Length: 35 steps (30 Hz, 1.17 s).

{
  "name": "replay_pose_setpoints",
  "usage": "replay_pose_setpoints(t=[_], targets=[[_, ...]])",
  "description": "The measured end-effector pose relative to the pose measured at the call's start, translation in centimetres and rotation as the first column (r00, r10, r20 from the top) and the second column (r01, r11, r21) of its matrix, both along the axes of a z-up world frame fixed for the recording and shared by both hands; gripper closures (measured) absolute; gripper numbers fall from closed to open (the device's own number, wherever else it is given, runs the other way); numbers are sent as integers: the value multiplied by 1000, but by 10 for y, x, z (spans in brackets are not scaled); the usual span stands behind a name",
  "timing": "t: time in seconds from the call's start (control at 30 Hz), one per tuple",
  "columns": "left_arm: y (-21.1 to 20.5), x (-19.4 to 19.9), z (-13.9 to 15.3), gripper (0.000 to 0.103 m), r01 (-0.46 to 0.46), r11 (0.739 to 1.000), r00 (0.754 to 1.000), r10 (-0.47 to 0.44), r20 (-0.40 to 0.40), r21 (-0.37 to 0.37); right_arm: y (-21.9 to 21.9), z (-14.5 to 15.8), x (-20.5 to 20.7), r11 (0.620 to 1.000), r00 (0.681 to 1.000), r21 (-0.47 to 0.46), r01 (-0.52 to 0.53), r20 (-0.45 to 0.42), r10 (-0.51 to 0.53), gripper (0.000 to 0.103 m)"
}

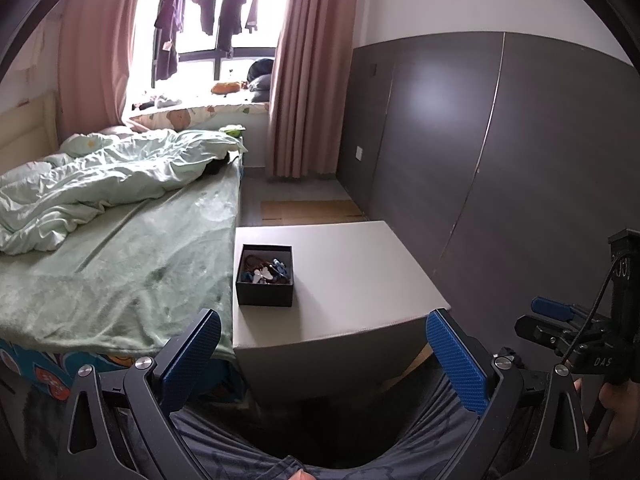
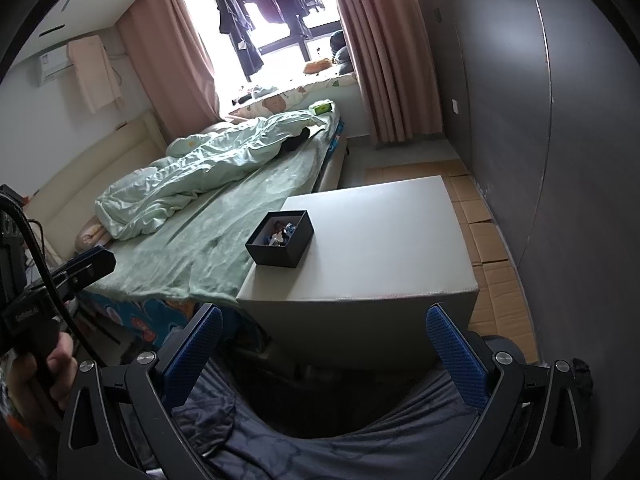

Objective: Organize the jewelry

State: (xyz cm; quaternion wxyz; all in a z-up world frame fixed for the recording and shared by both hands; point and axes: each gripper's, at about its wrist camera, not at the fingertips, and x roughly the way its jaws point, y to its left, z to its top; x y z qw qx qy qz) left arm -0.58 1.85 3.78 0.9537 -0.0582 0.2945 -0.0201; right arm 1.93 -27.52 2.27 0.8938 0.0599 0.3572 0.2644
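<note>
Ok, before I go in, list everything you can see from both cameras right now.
Box: one, black, open, on the table's left side near the bed.
Jewelry: mixed pile, brown, blue and white pieces, inside the box; count unclear.
Table: one, white, beside the bed.
Bed: one, green sheet, left of the table.
Quilt: one, pale green, crumpled on the bed.
Curtains: pink, at the window.
Clothes: several, dark, hanging at the window.
Cardboard: brown, on the floor by the grey wall.
Left tongs: open, empty, short of the table.
Right tongs: open, empty, short of the table.
</note>
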Motion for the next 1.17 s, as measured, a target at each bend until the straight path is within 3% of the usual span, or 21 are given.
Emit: replay_pose_setpoints(t=[1.17], targets=[[-7,-17,-1,0,3,1000,1000,-3,9,2,-5,-5,-6,1000,1000,-3,-4,4,4,1]])
